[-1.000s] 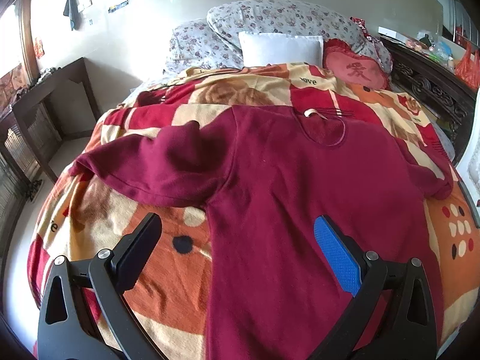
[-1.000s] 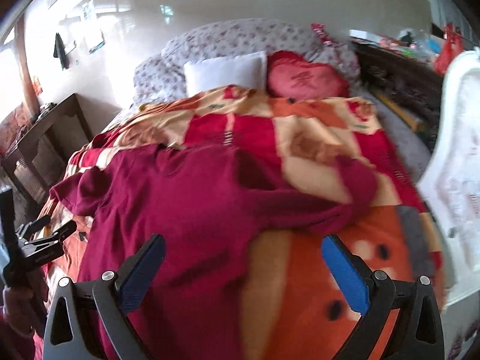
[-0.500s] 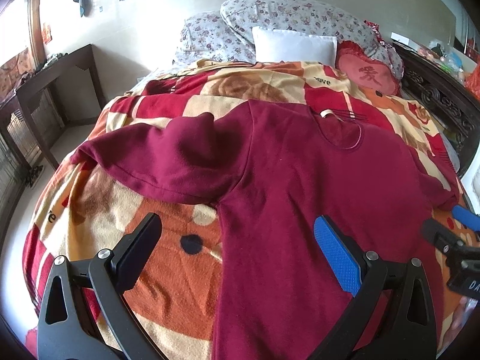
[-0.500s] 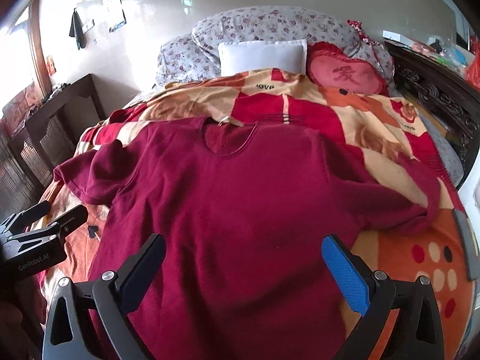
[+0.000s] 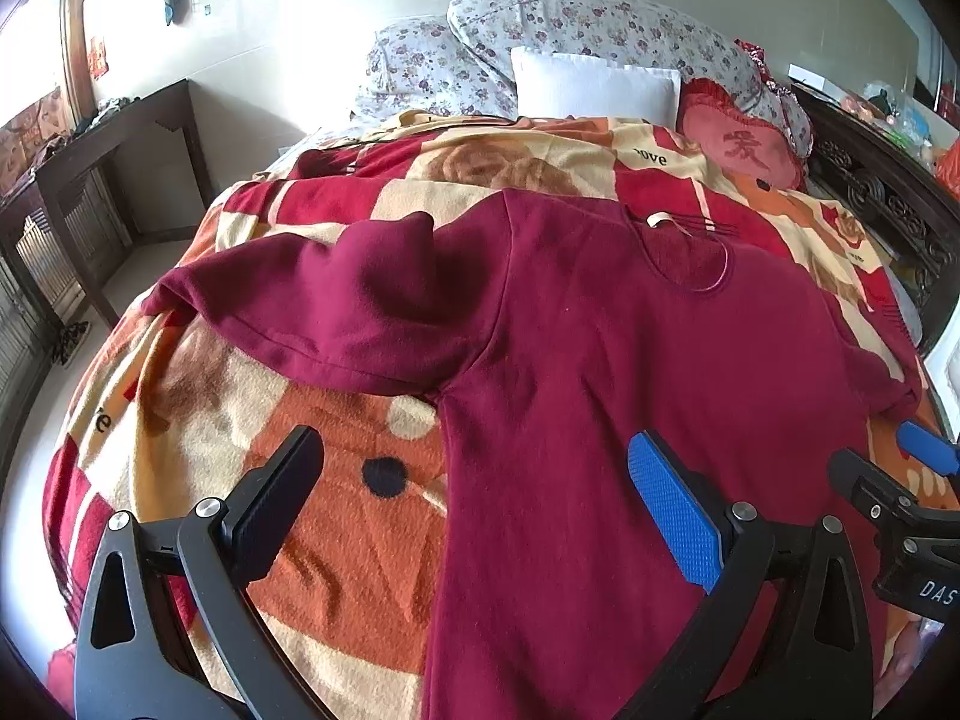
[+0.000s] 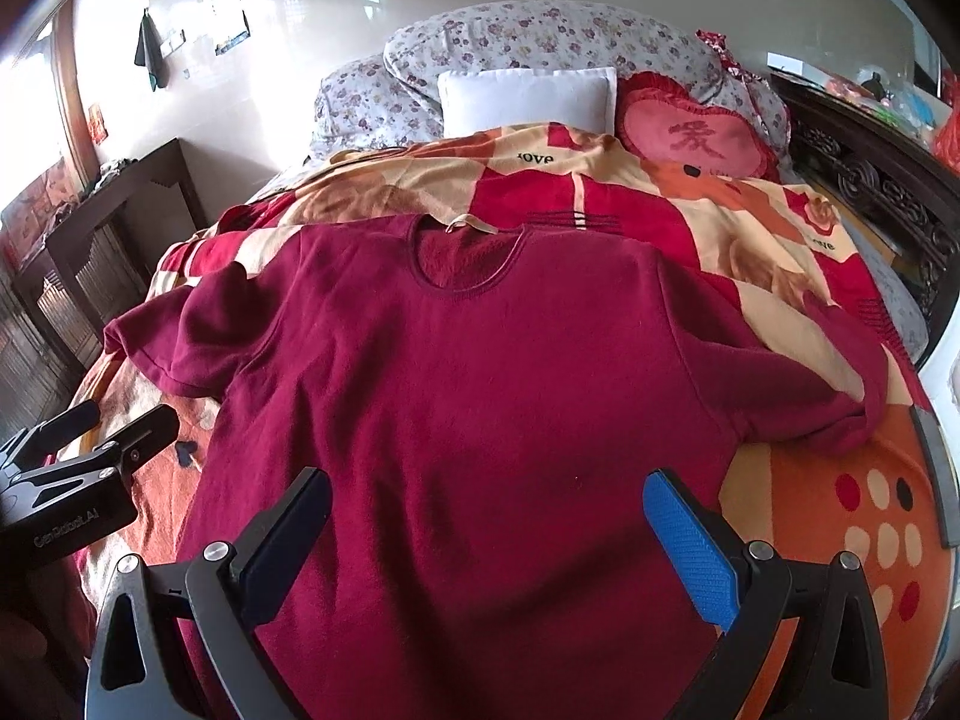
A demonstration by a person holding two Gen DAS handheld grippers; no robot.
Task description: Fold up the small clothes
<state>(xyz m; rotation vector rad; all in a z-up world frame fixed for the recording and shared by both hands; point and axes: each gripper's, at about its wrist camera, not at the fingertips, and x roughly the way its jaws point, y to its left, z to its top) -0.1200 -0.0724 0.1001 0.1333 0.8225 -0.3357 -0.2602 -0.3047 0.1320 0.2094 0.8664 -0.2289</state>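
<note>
A dark red sweater [image 6: 480,396] is lying face up and spread flat on a patterned blanket [image 6: 840,516] covering a bed, its collar pointing toward the pillows [image 6: 540,42] and both sleeves reaching outward. The left tongs [image 5: 474,504] and right tongs [image 6: 489,516] are both hovering wide apart and empty above the lower body of the sweater. Folding is likely just beginning, so each pair of tongs should be pinching a sleeve cuff or shoulder edge cleanly and drawing it inward across the chest without dragging the blanket.
</note>
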